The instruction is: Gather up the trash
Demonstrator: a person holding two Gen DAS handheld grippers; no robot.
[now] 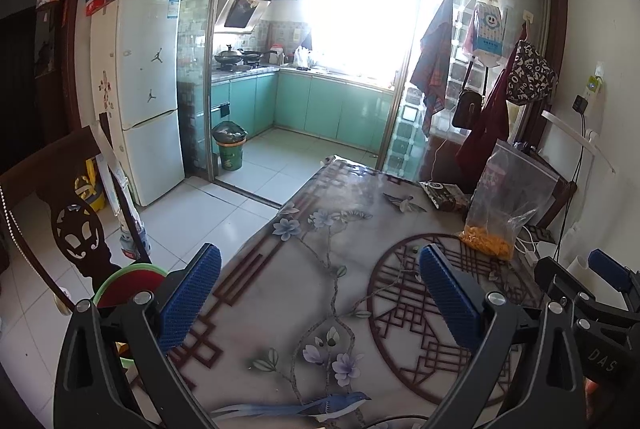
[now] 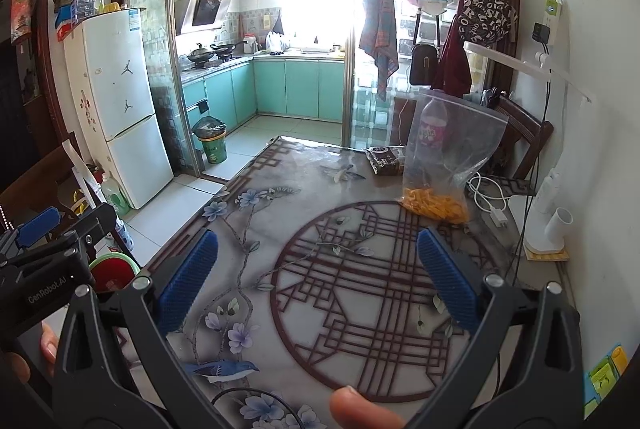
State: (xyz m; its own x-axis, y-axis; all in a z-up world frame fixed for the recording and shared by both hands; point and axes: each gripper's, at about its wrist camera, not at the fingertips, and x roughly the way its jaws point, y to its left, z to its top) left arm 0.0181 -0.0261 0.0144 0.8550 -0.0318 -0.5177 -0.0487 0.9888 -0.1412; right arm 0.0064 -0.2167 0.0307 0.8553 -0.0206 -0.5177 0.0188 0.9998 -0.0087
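Above the table (image 2: 256,229), left gripper (image 2: 38,225) reads "GenRobot.AI"; right gripper (image 2: 316,277) released, both spread empty.

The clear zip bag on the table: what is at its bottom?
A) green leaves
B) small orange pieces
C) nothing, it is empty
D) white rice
B: the clear zip bag stands on the table near the dark snack packet, and a heap of small orange pieces fills its bottom; the left wrist view shows the same orange heap.
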